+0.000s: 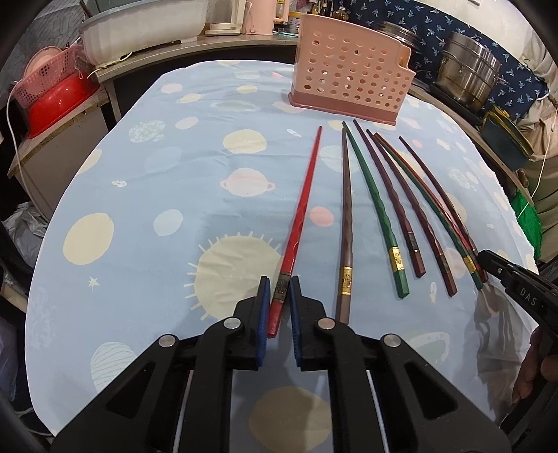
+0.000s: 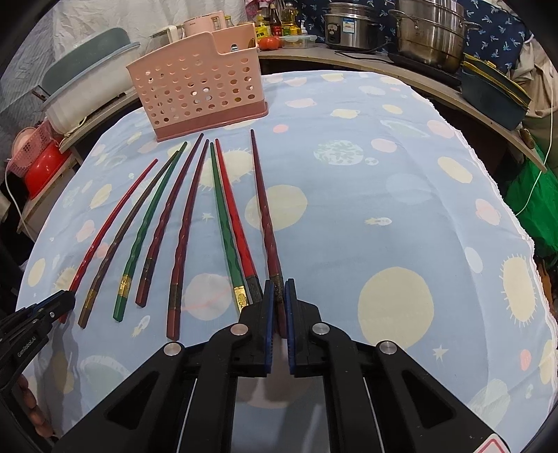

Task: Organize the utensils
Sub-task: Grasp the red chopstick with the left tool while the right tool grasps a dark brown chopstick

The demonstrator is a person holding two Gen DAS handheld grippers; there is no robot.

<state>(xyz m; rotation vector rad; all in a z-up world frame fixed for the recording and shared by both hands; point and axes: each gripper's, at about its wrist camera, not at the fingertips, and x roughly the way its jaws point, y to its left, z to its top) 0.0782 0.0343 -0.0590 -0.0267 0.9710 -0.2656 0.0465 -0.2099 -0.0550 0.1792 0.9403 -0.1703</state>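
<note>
Several coloured chopsticks lie side by side on a blue planet-print tablecloth [image 1: 139, 195], tips toward a pink perforated utensil holder [image 1: 348, 69] that also shows in the right wrist view [image 2: 198, 90]. My left gripper [image 1: 279, 289] is shut on the thick end of the leftmost red chopstick [image 1: 303, 202]. My right gripper [image 2: 278, 291] is shut on the thick end of the rightmost dark maroon chopstick [image 2: 263, 202]. Green [image 2: 146, 223], brown and dark red chopsticks lie between them. Each gripper shows at the edge of the other's view.
A white basin [image 1: 139, 31], a red bowl [image 1: 52, 104] and a pink basket sit on shelves at the left. Steel pots [image 2: 429, 31], a rice cooker, bottles and a dark green box [image 2: 491, 94] stand on the counter behind.
</note>
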